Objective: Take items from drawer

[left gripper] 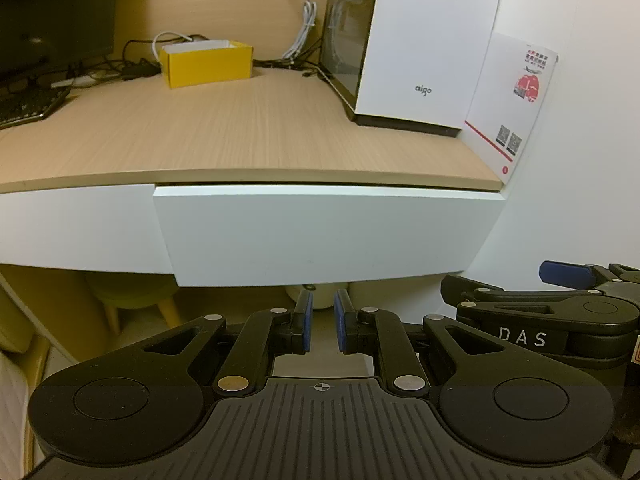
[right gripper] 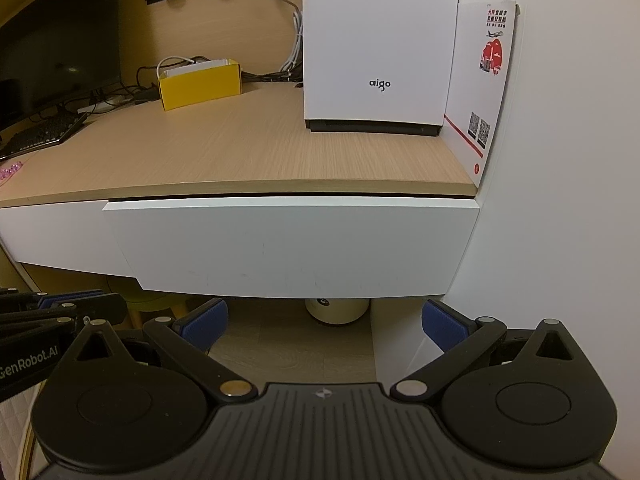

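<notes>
A white drawer front (left gripper: 320, 236) (right gripper: 288, 244) sits under the right end of the wooden desktop (left gripper: 240, 132). It stands slightly proud of the neighbouring front (left gripper: 76, 228), with a thin dark gap above it; its contents are hidden. My left gripper (left gripper: 323, 312) is just below the drawer's lower edge, its blue pads (left gripper: 306, 320) nearly together with nothing between them. My right gripper (right gripper: 324, 312) hangs below the same drawer, open wide and empty. Each gripper shows at the edge of the other's view.
On the desk stand a yellow box (left gripper: 206, 62), a white computer case (left gripper: 424, 48), a leaflet (left gripper: 516, 108) against the white wall, a keyboard (left gripper: 28, 108) and cables. Under the desk are a cream round object (right gripper: 336, 310) and a yellow stool (left gripper: 132, 300).
</notes>
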The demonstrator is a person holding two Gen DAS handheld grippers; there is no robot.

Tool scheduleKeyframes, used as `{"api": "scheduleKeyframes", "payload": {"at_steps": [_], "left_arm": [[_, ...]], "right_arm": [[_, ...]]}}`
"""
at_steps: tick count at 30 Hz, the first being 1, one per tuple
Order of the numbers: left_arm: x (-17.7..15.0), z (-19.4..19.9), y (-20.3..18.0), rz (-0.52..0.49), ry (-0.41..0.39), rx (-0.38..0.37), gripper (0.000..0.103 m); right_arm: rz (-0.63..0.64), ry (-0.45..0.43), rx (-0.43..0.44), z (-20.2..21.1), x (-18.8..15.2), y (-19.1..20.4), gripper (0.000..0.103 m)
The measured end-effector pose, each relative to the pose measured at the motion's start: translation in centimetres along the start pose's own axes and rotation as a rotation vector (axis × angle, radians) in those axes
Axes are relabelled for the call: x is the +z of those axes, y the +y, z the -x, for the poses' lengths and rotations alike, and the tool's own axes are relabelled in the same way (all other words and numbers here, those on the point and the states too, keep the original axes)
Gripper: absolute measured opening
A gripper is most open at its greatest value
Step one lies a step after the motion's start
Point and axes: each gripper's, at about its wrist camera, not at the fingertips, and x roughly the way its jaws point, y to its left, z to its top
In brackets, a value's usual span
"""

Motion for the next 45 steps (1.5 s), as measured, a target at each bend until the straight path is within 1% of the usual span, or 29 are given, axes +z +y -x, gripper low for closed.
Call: {"api": "scheduleKeyframes", "payload": {"at_steps": [13, 20, 25, 26, 29, 32, 34, 39, 42, 43, 45], "left_arm": [[-0.2, -0.2, 0.0, -0.007, 0.0, -0.009, 0.015], [-0.1, -0.6, 0.3, -0.005, 0.016, -0.018, 0.015], [0.2, -1.1, 0.4, -0.013, 0.027, -0.032, 0.015], [0.2, -1.2, 0.5, -0.027, 0.033, -0.049, 0.015], [0.5, -1.6, 0.6, -0.037, 0.04, -0.062, 0.015], [0.9, -2.1, 0.8, -0.04, 0.046, -0.068, 0.015], [1.1, -2.5, 1.1, -0.042, 0.049, -0.071, 0.015], [1.9, -3.5, 2.4, -0.036, 0.056, -0.073, 0.015], [2.4, -4.3, 3.8, -0.02, 0.058, -0.074, 0.015], [2.7, -4.5, 4.4, -0.012, 0.056, -0.083, 0.015], [3.4, -5.0, 6.1, 0.027, 0.058, -0.131, 0.016]], "right_arm": [[-0.001, -0.006, -0.003, 0.1, 0.0, 0.1, 0.103], [-0.017, 0.005, -0.008, -0.1, 0.1, 0.0, 0.103], [-0.04, 0.012, -0.013, -0.5, 0.2, -0.2, 0.103], [-0.042, 0.013, -0.013, -0.6, 0.2, -0.3, 0.103], [-0.053, 0.02, -0.003, -0.8, 0.2, -0.3, 0.103], [-0.073, 0.029, 0.026, -1.1, 0.3, -0.3, 0.103], [-0.071, 0.028, 0.026, -1.4, 0.5, -0.1, 0.103], [-0.089, 0.03, 0.03, -2.5, 1.3, 0.2, 0.103], [-0.123, 0.029, 0.05, -3.3, 1.7, 0.5, 0.103], [-0.133, 0.031, 0.054, -3.6, 1.9, 0.7, 0.103], [-0.135, 0.036, 0.057, -4.3, 2.3, 1.2, 0.103]]}}
